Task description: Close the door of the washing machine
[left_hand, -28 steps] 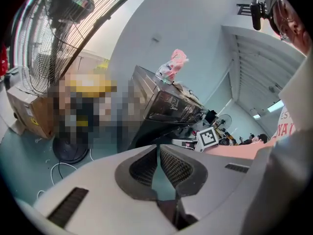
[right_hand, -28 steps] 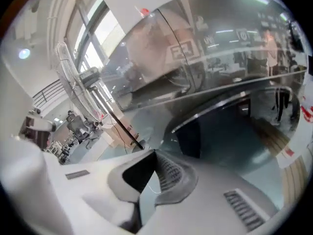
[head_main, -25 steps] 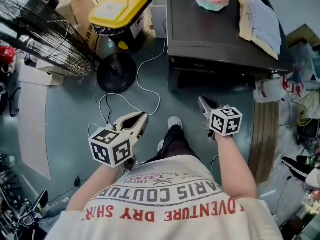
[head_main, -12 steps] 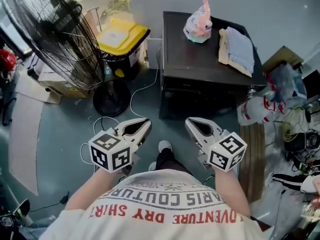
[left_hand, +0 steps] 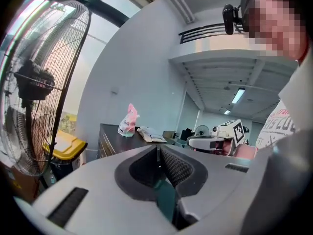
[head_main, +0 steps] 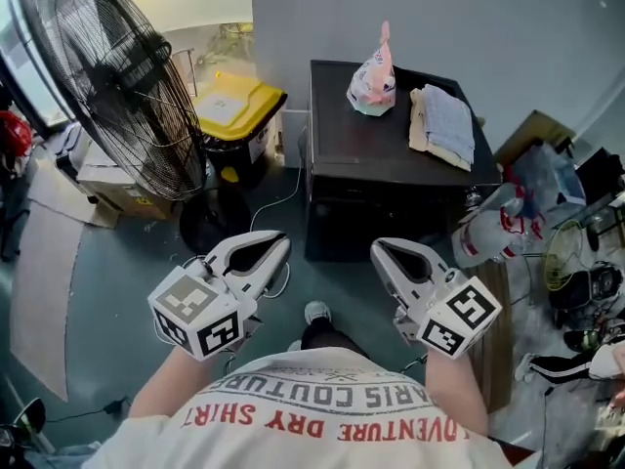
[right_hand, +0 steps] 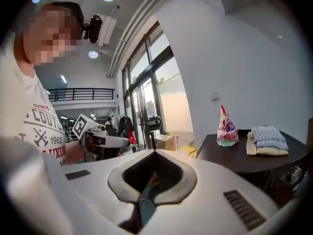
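Observation:
A dark boxy machine (head_main: 391, 154) stands against the wall ahead of me, its front (head_main: 381, 225) in shadow; no door can be made out on it. On its top sit a pink bag (head_main: 372, 81) and folded cloths (head_main: 444, 125). My left gripper (head_main: 276, 240) and right gripper (head_main: 379, 249) hang side by side in the air in front of it, both shut with nothing held. In the left gripper view the left gripper (left_hand: 158, 150) has its tips together; in the right gripper view the right gripper (right_hand: 154, 153) does too.
A big standing fan (head_main: 117, 96) and a yellow-lidded bin (head_main: 232, 106) are left of the machine. Cardboard boxes (head_main: 107, 179) lie at far left. Bags and cables clutter the right side (head_main: 547, 213). A white cable (head_main: 283, 189) trails over the floor.
Both grippers have risen and now point more level toward the machine. The right one came up alongside the left. The head view has tipped up to show more of the wall.

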{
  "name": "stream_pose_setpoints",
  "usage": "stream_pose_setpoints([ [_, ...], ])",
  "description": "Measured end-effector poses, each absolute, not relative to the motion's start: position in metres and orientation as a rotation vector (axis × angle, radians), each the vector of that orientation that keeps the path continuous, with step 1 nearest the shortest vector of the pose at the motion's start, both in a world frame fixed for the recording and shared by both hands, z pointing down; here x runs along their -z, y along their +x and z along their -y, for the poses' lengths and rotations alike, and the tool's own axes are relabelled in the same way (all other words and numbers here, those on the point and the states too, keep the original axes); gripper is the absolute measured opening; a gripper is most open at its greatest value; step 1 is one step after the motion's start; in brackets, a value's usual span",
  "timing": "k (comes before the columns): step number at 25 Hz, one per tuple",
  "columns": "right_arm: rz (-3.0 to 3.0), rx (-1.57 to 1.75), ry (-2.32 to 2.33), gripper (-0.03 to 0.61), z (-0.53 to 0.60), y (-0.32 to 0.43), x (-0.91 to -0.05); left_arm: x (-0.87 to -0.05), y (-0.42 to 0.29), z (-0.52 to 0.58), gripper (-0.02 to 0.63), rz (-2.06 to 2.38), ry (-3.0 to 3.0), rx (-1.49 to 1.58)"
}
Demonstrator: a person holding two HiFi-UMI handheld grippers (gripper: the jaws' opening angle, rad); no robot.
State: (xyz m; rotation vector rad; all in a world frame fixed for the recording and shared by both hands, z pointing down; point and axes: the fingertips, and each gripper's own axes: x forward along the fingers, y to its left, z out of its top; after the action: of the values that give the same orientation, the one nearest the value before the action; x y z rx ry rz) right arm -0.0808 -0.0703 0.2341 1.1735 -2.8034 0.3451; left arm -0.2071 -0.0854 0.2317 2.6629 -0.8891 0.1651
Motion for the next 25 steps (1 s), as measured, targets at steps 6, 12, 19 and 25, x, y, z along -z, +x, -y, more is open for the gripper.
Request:
stream_pose_setpoints([
  [6, 2.815, -0.371, 1.203, 0.021, 0.062, -0.082, -0.241, -0.239, -0.203, 0.082, 0.043, 0.879, 2.660, -0.167],
  [12, 2.794, -0.390, 1.218, 0.021, 0.057, -0.079, -0.247, -0.249, -0.198, 0.078, 0.043, 0.865, 2.650, -0.166],
  [19, 2.766, -0.419, 1.223, 0.021, 0.064, -0.076, -0.253, -0.257, -0.191, 0.083, 0.043, 0.849, 2.658, -0.220],
  [25, 2.762, -0.430, 1.202, 0.021, 0.071, -0.085, -0.258, -0.262, -0.192, 0.084, 0.043, 0.818, 2.660, -0.244],
])
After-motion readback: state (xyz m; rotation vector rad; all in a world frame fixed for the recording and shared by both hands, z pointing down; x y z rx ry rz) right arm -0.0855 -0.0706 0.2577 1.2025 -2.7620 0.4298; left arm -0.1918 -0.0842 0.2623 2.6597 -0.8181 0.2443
